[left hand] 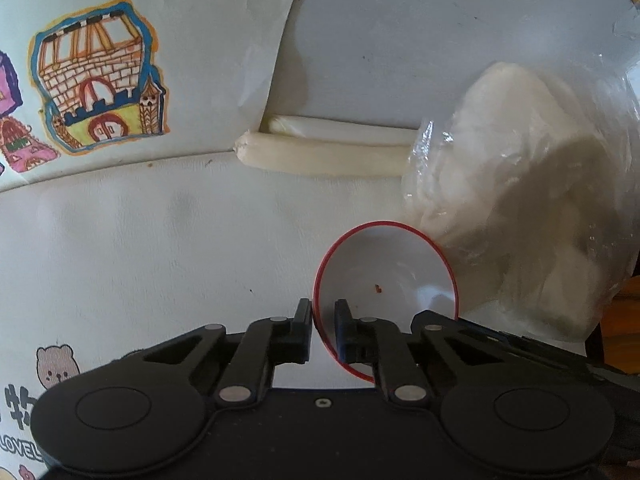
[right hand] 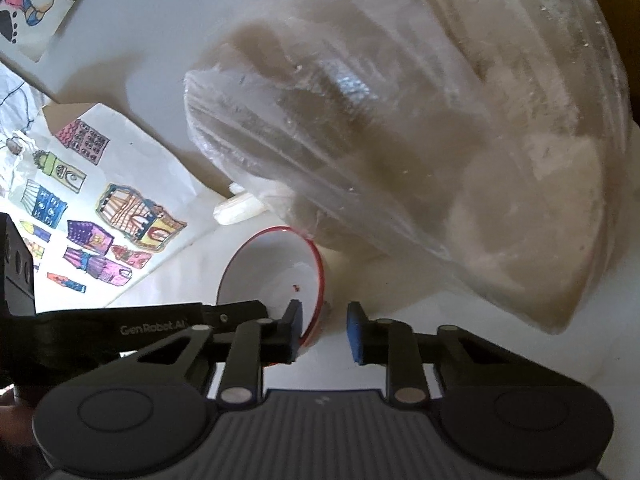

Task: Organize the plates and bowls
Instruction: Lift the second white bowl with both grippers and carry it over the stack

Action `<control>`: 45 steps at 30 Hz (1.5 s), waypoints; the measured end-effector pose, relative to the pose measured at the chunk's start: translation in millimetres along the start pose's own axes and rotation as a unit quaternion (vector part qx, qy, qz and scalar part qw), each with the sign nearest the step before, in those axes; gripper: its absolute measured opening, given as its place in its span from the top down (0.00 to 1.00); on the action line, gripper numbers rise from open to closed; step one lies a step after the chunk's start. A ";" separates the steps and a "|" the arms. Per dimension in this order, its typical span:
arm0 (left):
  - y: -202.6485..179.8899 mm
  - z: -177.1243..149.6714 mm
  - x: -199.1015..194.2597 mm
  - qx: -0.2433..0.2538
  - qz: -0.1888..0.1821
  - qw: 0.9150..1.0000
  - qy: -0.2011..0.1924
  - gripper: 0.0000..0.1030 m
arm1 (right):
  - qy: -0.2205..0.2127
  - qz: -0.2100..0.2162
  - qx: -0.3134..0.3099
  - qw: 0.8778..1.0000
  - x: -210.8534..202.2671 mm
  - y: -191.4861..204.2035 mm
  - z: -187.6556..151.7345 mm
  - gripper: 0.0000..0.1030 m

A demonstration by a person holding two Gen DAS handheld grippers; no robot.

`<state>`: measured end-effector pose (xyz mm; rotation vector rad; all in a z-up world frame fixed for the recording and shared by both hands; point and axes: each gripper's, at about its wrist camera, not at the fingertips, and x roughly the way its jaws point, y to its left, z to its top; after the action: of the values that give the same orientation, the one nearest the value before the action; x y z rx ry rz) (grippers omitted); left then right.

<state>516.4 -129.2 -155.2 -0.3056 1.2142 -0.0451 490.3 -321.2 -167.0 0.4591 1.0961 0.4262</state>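
Bowl point(left hand: 396, 276), white with red rim, on the worktop point(left hand: 160, 248) against a plastic bag point(left hand: 520, 208). My left hand-held gripper point(left hand: 323, 322) pinches its near rim; my right hand-held gripper point(right hand: 324, 332) stands apart, straddling the opposite rim. I judge a straight lift best, clear of the bag.

bright daylight, soft shadows, fisheye-bent edges, slight blur.

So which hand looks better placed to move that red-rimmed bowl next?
Left, most likely. The left gripper already has its fingers astride the bowl's rim, one inside and one outside. The right gripper is open, with the rim only by one finger and the gap mostly over bare table.
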 end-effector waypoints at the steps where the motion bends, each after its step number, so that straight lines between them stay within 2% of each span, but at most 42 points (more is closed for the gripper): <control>1: 0.1 -1.0 0.2 -0.002 -0.001 1.000 0.000 0.90 | 0.002 0.002 -0.001 1.000 -0.4 1.1 -0.1 0.82; 11: 3.9 -22.1 -22.1 -0.017 -0.016 1.000 -0.010 0.91 | 0.003 -0.003 -0.022 1.000 -21.1 13.6 -11.8 0.84; 19: -6.4 -35.3 -62.1 0.003 -0.035 0.999 -0.026 0.91 | -0.009 -0.007 -0.026 1.000 -56.0 22.5 -25.0 0.84; 24: -16.7 -64.1 -90.0 0.006 -0.053 0.998 -0.028 0.91 | -0.012 -0.012 -0.035 0.999 -86.9 28.0 -38.3 0.84; 35: -32.1 -110.1 -112.2 0.029 -0.069 0.997 -0.009 0.91 | 0.010 -0.021 -0.037 0.999 -129.1 21.9 -79.8 0.84; 45: -29.9 -138.5 -108.0 0.026 -0.058 0.998 0.027 0.91 | 0.058 -0.027 -0.047 0.997 -134.6 22.7 -106.5 0.83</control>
<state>353.7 -165.3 -92.3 -0.3303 1.2469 -0.1860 337.6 -360.2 -95.4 0.3241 1.1920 0.4592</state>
